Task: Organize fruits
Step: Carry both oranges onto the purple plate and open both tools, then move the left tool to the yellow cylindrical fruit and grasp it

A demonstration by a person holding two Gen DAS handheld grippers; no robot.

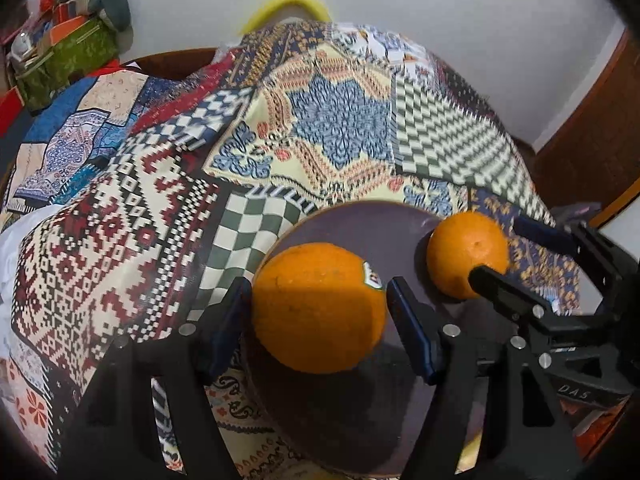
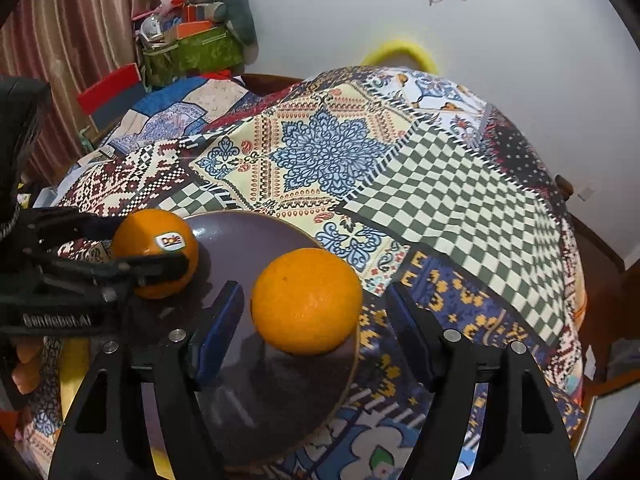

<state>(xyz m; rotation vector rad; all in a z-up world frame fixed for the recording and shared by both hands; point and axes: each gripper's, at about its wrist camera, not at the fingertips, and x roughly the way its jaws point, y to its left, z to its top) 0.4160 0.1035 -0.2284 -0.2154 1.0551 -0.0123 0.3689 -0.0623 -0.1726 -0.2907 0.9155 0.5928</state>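
Two oranges sit on a dark purple plate [image 1: 360, 228] on the patchwork tablecloth. The orange with a Dole sticker [image 1: 320, 306] lies between the fingers of my left gripper [image 1: 318, 320], whose blue pads stand just beside it with narrow gaps. The plain orange [image 2: 306, 300] lies between the fingers of my right gripper [image 2: 314, 320], which is open with clear gaps on both sides. In the right wrist view the stickered orange [image 2: 156, 252] and the left gripper [image 2: 160, 256] show at the left on the plate [image 2: 248, 240]. The plain orange [image 1: 466, 254] and right gripper [image 1: 504, 248] show at the right of the left wrist view.
The patchwork tablecloth [image 2: 400, 184] covers the whole table. A green box of clutter [image 2: 192, 52] with a grey stuffed toy stands at the far left corner. A yellow curved object [image 2: 400, 54] sticks up behind the far edge by the white wall.
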